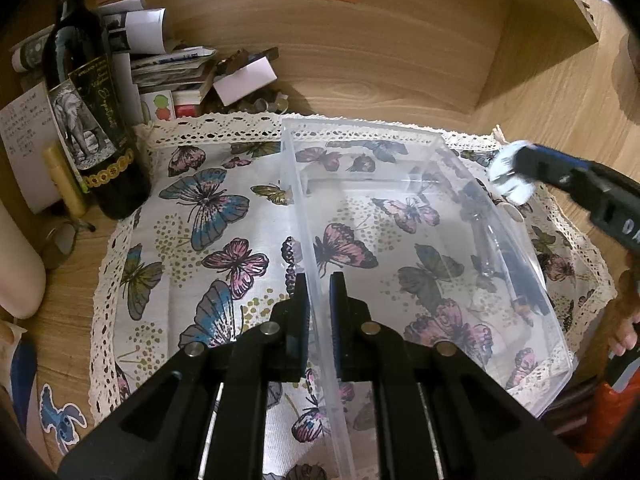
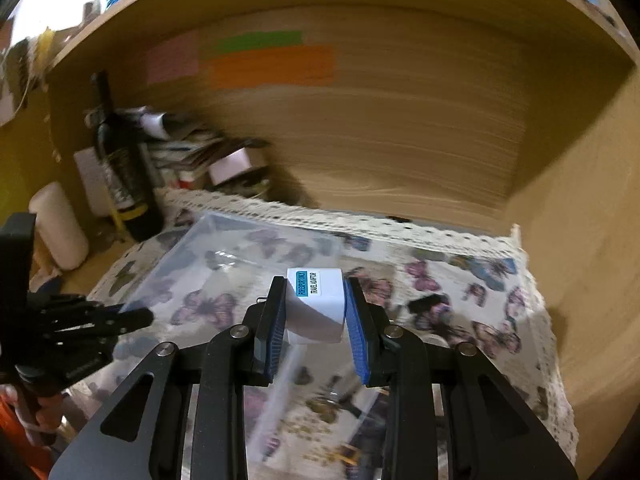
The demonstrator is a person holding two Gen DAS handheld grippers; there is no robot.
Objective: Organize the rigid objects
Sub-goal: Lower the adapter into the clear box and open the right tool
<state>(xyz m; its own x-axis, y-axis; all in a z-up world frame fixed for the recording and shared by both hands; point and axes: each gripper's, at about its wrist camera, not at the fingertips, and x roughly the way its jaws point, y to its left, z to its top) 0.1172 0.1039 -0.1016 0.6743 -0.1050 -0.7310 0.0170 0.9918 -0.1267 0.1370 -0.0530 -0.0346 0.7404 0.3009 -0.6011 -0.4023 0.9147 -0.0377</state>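
A clear plastic box (image 1: pixel 420 240) sits on a butterfly-print cloth (image 1: pixel 192 240). My left gripper (image 1: pixel 319 284) is shut on the box's near left wall. Dark pen-like items (image 1: pixel 516 280) lie inside along the right wall. My right gripper (image 2: pixel 314 300) is shut on a white travel adaptor (image 2: pixel 318 300) and holds it above the box (image 2: pixel 224 264). In the left wrist view the right gripper (image 1: pixel 516 172) comes in from the right, over the box's far right corner, with the adaptor (image 1: pixel 510 178) at its tip.
A dark wine bottle (image 1: pixel 92 120) stands at the left by the cloth, with papers, cards and small boxes (image 1: pixel 192 76) behind it. A wooden shelf back (image 1: pixel 360 60) and side panel (image 1: pixel 552 32) close in the space. Coloured notes (image 2: pixel 272 64) stick on the back wall.
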